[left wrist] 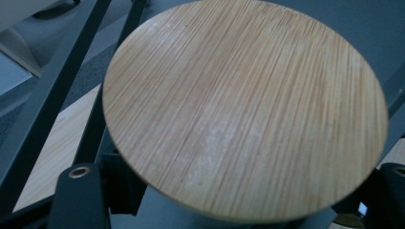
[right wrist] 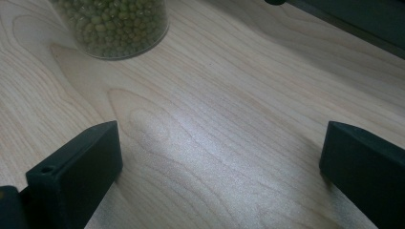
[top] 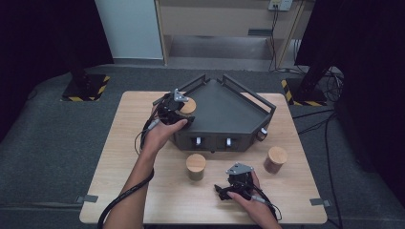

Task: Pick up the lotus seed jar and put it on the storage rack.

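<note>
Three round jars with bamboo lids are in play on the pale wooden counter [top: 119, 157], and one of them is in hand. The left gripper [top: 177, 112] is clenched on the wooden-lidded jar [top: 188, 106] at the left rear edge of the dark grey angular metal tray [top: 224, 112], holding it at the tray's raised rail. In the left gripper view the round bamboo lid [left wrist: 243, 109] sits between the two black jaws, which stand at either side of the jar below it (the glass body itself is hidden under the lid), with the tray's dark rails [left wrist: 52, 90] running past behind it.

The right gripper [top: 224, 190] rests low on the counter near the front edge, its jaws released and spread wide over bare wood with nothing between them. Ahead of it in the right gripper view stands a clear glass jar of green beans [right wrist: 114, 26], well apart from the jaws. In the high view that jar [top: 196, 166] stands just in front of the tray, and a second bamboo-lidded jar with brown contents [top: 275, 159] stands to its right, near the tray's front right corner.
</note>
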Available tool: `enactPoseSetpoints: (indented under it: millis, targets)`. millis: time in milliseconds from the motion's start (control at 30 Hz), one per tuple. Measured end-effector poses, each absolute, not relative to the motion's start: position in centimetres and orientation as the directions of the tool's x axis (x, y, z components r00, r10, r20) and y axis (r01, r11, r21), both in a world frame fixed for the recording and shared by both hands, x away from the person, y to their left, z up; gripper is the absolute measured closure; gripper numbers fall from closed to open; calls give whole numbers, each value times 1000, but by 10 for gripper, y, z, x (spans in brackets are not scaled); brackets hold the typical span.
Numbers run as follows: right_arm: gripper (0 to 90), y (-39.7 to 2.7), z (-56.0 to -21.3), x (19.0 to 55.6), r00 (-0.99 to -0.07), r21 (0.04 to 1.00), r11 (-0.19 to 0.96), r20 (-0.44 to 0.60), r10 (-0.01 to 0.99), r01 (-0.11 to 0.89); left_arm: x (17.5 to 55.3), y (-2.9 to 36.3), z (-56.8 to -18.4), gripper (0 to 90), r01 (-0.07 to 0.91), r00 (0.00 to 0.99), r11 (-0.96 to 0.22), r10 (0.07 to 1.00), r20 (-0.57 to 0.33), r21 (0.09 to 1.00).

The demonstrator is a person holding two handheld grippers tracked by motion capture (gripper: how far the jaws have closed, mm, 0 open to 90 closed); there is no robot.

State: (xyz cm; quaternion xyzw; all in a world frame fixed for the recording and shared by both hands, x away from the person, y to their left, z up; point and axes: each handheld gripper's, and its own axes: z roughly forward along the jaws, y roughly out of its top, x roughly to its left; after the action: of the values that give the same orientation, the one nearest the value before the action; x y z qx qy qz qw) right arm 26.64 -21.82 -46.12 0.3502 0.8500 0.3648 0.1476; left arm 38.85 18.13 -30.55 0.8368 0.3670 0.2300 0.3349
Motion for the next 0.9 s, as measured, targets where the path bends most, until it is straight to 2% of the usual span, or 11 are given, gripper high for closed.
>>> enactPoseSetpoints:
  millis: [433, 900]
  targets:
    - [8, -218, -461, 266, -711, 724, 488, 5, 703, 488, 393, 183, -312, 242, 468, 627, -494, 770, 119, 733]
    - [8, -218, -461, 266, -711, 723, 488, 6, 703, 489, 400, 203, -321, 241, 495, 627, -421, 778, 23, 760]
